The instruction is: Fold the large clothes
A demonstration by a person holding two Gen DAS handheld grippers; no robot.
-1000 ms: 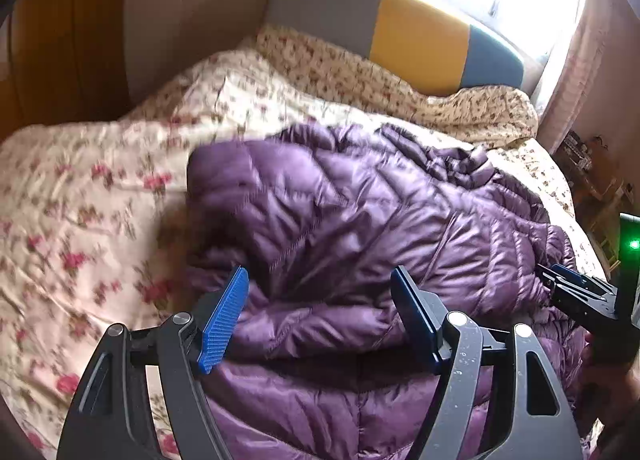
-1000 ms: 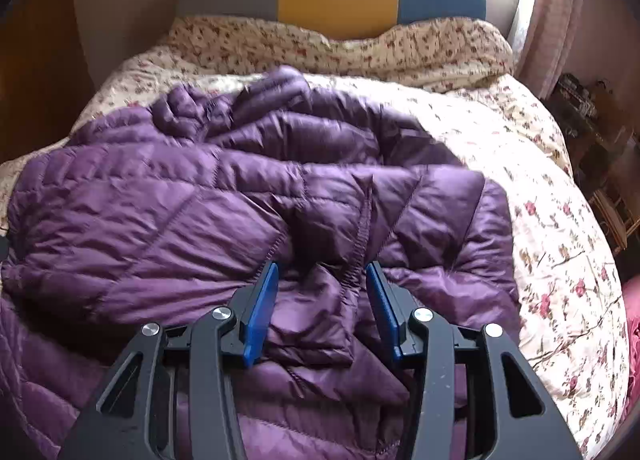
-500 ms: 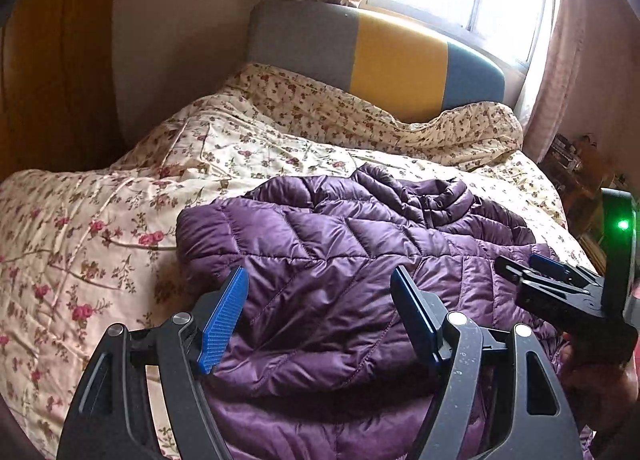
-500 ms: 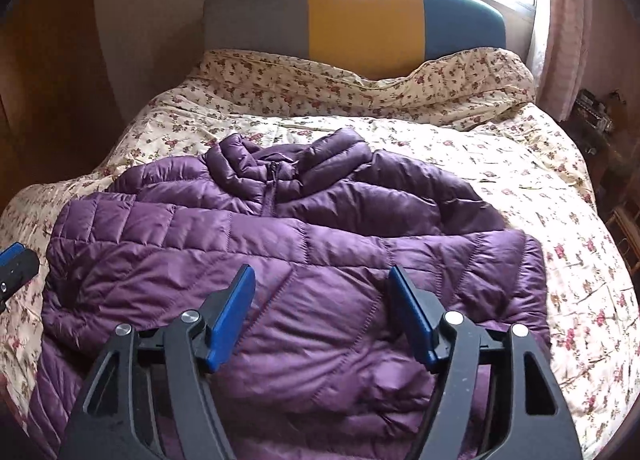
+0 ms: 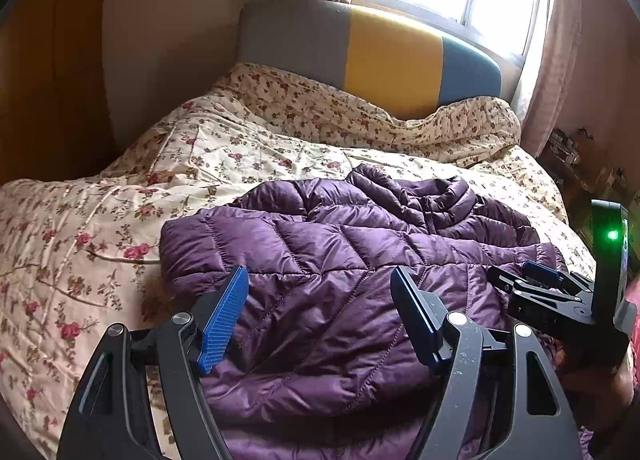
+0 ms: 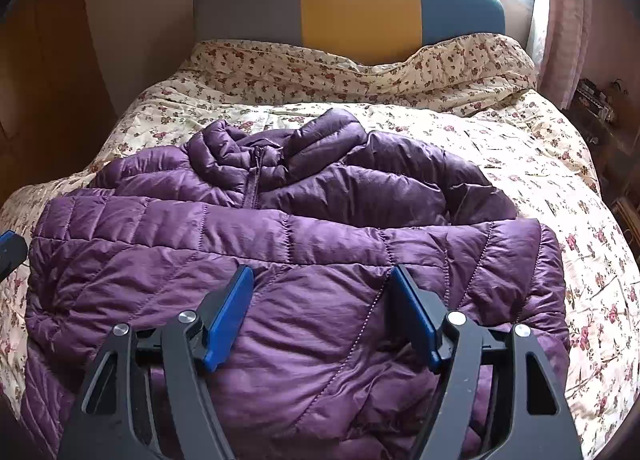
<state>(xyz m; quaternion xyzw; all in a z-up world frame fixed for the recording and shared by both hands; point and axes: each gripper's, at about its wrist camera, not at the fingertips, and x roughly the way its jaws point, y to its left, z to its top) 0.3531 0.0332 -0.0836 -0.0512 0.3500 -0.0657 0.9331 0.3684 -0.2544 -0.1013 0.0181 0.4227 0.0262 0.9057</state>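
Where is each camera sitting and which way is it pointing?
Left wrist: on the left gripper, jaws open, facing the headboard across the purple jacket; the right gripper shows at its right edge.
Right wrist: on the right gripper, jaws open, centred over the jacket, facing the headboard.
Shared: jacket, floral quilt, headboard.
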